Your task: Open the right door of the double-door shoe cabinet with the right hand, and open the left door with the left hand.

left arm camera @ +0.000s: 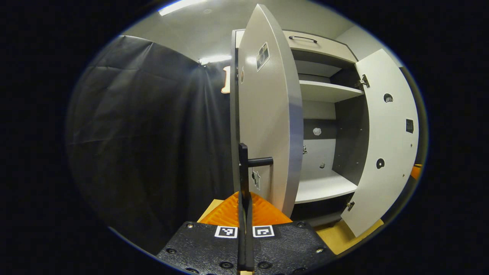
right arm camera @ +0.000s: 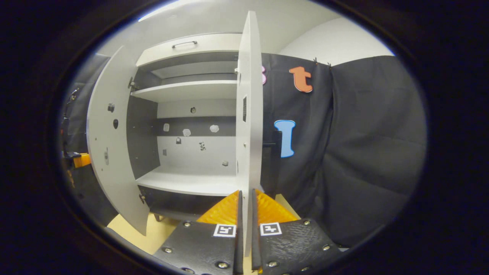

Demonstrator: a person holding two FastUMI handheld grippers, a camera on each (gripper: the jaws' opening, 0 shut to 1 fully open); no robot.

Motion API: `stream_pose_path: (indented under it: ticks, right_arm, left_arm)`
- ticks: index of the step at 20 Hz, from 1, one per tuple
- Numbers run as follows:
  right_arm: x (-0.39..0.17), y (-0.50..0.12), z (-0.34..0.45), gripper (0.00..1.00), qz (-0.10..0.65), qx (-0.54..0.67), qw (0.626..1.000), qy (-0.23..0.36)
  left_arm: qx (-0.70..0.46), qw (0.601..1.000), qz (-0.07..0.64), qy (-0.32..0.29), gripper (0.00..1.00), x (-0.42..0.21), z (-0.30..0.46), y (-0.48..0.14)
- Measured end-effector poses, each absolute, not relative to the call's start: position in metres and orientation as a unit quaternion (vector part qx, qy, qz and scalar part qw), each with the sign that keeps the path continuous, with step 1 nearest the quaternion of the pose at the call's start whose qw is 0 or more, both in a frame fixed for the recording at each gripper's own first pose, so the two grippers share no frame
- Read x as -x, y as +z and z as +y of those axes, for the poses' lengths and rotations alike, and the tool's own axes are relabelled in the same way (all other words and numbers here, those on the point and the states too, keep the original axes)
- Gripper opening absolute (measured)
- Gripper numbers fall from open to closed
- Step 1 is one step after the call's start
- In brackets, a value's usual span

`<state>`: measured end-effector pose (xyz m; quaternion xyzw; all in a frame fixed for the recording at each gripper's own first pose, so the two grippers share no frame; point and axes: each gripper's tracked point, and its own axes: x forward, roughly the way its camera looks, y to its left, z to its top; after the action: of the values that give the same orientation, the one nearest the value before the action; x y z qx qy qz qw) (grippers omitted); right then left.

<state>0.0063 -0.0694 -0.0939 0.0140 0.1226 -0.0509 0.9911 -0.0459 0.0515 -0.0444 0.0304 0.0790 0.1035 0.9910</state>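
Observation:
The grey shoe cabinet stands with both doors swung out. In the left gripper view the left door is seen nearly edge-on. Its dark bar handle runs down between my fingers, and the left gripper is shut on it. The right door hangs wide to the right. In the right gripper view the right door is edge-on, and its free edge sits between my fingers. The right gripper is shut on that edge. This door's handle shows just behind the panel. The left door stands wide at the left.
Inside are bare shelves and a lower shelf; a drawer with a bar handle tops the cabinet. Black cloth wall flanks both sides. Tan floor lies below the doors.

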Motion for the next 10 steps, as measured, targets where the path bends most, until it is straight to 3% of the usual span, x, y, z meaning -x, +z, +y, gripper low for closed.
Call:
stream_pose_path:
  ticks: [10]
  right_arm:
    - [-0.0028,-0.0993,-0.0684,0.09,0.128,-0.014,0.990,-0.057]
  left_arm:
    - [-0.039,0.987,0.079,0.131,0.00,0.0457,0.0518,-0.0443]
